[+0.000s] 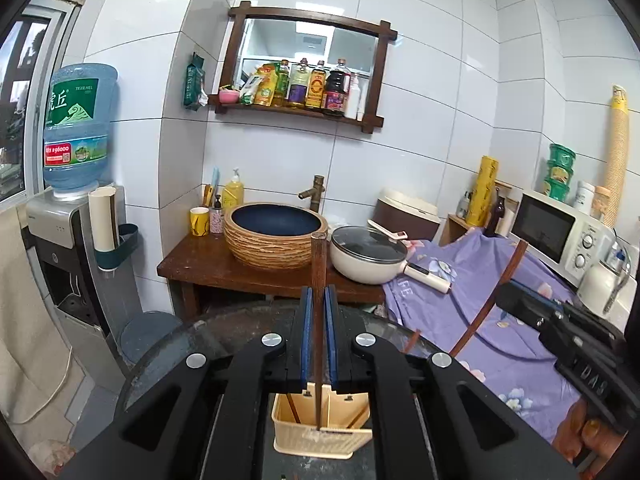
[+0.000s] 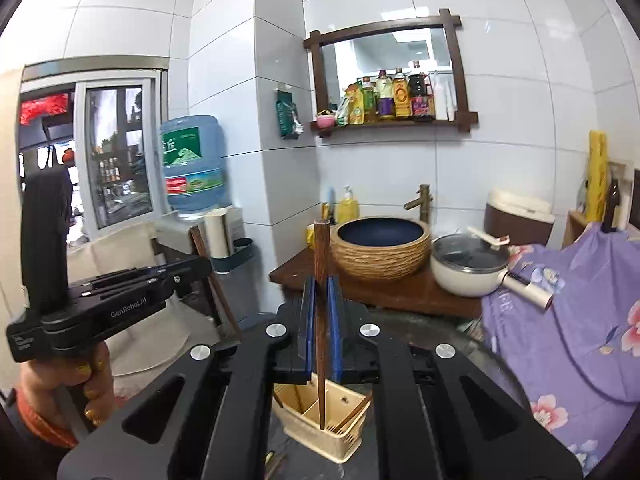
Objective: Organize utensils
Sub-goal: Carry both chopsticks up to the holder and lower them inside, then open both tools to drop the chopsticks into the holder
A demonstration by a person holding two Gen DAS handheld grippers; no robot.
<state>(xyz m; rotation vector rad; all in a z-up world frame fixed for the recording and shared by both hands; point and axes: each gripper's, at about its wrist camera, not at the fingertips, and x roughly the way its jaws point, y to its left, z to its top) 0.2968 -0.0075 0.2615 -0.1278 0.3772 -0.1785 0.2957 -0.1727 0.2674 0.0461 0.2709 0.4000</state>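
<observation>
From where I sit, I judge this about halfway: my left tool (image 1: 319, 308) is clamped on one dark wooden chopstick (image 1: 319, 280) standing upright between its blue pads, its lower tip over the cream utensil holder (image 1: 320, 436) on the dark round worktop (image 1: 240, 320). My right tool (image 2: 319, 312) grips a second chopstick (image 2: 321, 272) the same way, tip hanging over the same holder — neither is let go yet. A few chopsticks already lean in the compartments (how many I can't count), so what is left is lowering these two and releasing.

Around, left to right: a water dispenser (image 1: 76, 128), a basin (image 1: 276, 232) on a wooden stand, a lidded white pan (image 1: 370, 256), a purple floral cloth (image 1: 480, 300), a microwave (image 1: 556, 232). Nothing blocks the holder, though the two tools sit close together and could bump.
</observation>
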